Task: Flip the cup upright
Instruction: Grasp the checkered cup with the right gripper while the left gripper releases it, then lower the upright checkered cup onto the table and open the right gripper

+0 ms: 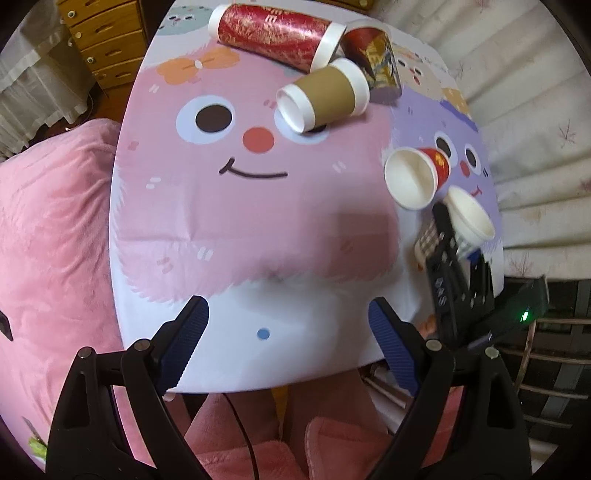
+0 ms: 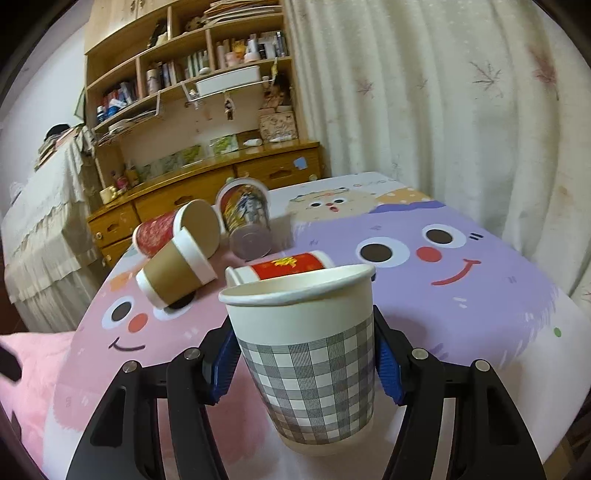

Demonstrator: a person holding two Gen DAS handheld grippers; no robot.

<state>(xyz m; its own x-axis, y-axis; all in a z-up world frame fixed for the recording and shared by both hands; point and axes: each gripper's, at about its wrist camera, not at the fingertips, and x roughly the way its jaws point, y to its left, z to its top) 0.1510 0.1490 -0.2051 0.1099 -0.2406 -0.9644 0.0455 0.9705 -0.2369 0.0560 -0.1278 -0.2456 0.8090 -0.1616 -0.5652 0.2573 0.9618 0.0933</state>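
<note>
A grey-checked white paper cup (image 2: 310, 369) stands mouth up, slightly tilted, between the blue pads of my right gripper (image 2: 306, 365), which is shut on it just above the tabletop. In the left wrist view the same cup (image 1: 469, 221) is held at the table's right edge by the right gripper (image 1: 456, 269). My left gripper (image 1: 288, 343) is open and empty over the near table edge. A small red cup (image 1: 417, 175) lies on its side next to the held cup; it also shows in the right wrist view (image 2: 288, 267).
A brown-sleeved cup (image 1: 325, 94) (image 2: 177, 269), a long red cup (image 1: 273, 35) and a patterned cup (image 1: 376, 61) (image 2: 245, 218) lie on their sides at the far end of the cartoon tablecloth (image 1: 229, 229). A pink cushion (image 1: 48, 240) is at left, curtains (image 2: 461, 103) at right.
</note>
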